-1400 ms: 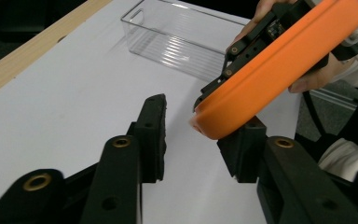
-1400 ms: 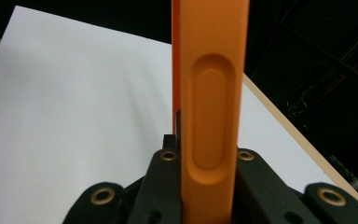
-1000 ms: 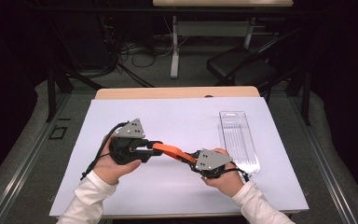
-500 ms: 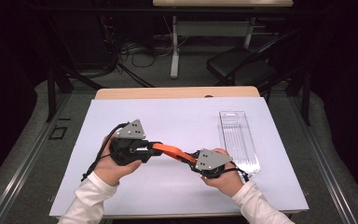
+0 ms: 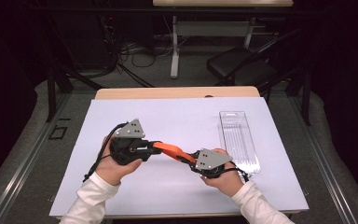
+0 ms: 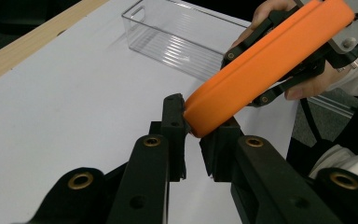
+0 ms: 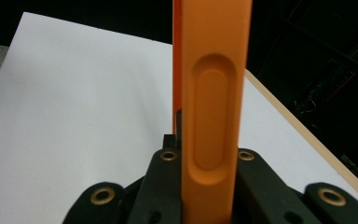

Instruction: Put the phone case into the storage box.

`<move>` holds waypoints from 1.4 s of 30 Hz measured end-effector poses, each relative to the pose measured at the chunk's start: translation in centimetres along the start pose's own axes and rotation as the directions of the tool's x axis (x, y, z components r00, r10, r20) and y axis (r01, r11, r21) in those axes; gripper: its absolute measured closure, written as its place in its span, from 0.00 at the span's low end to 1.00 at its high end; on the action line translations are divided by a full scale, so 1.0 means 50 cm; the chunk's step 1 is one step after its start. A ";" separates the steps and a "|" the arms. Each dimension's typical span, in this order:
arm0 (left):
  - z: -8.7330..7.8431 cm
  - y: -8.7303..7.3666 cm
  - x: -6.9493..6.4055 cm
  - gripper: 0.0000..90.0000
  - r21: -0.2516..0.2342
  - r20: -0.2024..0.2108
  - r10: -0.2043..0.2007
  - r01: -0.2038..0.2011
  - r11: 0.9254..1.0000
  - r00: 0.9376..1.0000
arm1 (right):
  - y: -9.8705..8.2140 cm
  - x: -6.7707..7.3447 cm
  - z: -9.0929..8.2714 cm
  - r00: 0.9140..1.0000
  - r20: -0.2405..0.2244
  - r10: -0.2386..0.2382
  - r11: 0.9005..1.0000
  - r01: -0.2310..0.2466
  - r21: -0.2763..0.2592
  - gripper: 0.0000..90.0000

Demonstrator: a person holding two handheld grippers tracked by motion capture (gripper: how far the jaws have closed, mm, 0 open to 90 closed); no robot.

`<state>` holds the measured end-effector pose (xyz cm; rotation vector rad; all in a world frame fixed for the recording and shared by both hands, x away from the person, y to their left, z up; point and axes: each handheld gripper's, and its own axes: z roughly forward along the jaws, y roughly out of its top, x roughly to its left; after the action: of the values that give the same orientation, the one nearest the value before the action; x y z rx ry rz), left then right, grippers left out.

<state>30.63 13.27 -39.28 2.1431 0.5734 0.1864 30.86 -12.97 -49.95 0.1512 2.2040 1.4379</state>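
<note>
Your two grippers meet near the lower middle of the high view, joined by an orange bar [image 5: 170,151] that spans the gap between the left gripper [image 5: 150,147] and the right gripper [image 5: 189,161]; nothing passes straight between them. To the right of your right hand, a clear plastic tray [image 5: 238,140] stands close, blocking sideways travel there. The white sheet [image 5: 177,116] lies bare across the upper middle and upper left of the frame, and also along the lower edge between your sleeves. Above the sheet runs the wooden table edge [image 5: 177,92].
</note>
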 end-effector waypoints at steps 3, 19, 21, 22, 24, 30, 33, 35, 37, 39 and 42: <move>0.001 0.000 -0.001 0.90 0.000 -0.008 -0.002 0.002 1.000 1.000 | -0.001 0.000 0.000 1.000 -0.001 0.003 1.000 -0.003 0.001 0.98; 0.004 0.004 -0.018 0.91 -0.002 -0.072 -0.068 0.068 0.998 0.995 | -0.001 -0.003 -0.001 1.000 -0.005 0.026 1.000 -0.026 0.008 0.97; 0.005 0.004 -0.018 0.91 -0.005 -0.075 -0.076 0.075 0.997 0.994 | -0.001 -0.004 -0.001 1.000 -0.001 0.027 1.000 -0.027 0.009 0.97; 0.005 0.005 -0.017 0.91 -0.006 -0.074 -0.077 0.077 0.997 0.994 | -0.001 -0.005 -0.001 1.000 0.000 0.029 1.000 -0.029 0.010 0.97; 0.005 0.006 -0.017 0.91 -0.003 -0.073 -0.080 0.080 0.997 0.994 | -0.001 -0.006 -0.001 1.000 0.004 0.030 1.000 -0.030 0.010 0.97; 0.007 0.007 -0.017 0.91 0.000 -0.074 -0.073 0.073 0.997 0.995 | -0.002 -0.006 0.001 1.000 0.005 0.028 0.999 -0.028 0.019 0.97; 0.011 0.008 -0.017 0.91 0.002 -0.078 -0.081 0.081 0.997 0.994 | -0.002 -0.005 0.001 1.000 0.009 0.021 0.999 -0.021 0.028 0.96; 0.011 0.009 -0.017 0.91 0.006 -0.080 -0.086 0.087 0.996 0.993 | -0.002 -0.005 0.002 1.000 0.012 0.022 0.999 -0.022 0.029 0.96; 0.012 0.011 -0.016 0.91 0.002 -0.083 -0.092 0.093 0.996 0.992 | -0.002 -0.005 0.002 1.000 0.016 0.023 0.999 -0.023 0.031 0.95; 0.015 0.014 -0.015 0.91 0.005 -0.089 -0.097 0.098 0.995 0.991 | -0.003 -0.006 0.002 0.999 0.019 0.027 0.999 -0.028 0.031 0.95; 0.021 0.018 -0.014 0.92 0.012 -0.095 -0.105 0.106 0.994 0.990 | -0.005 -0.008 0.003 0.999 0.032 0.032 0.999 -0.033 0.042 0.93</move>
<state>30.67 11.72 -39.12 2.1222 0.7440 0.2261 31.33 -13.10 -50.07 0.2230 2.2173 1.3973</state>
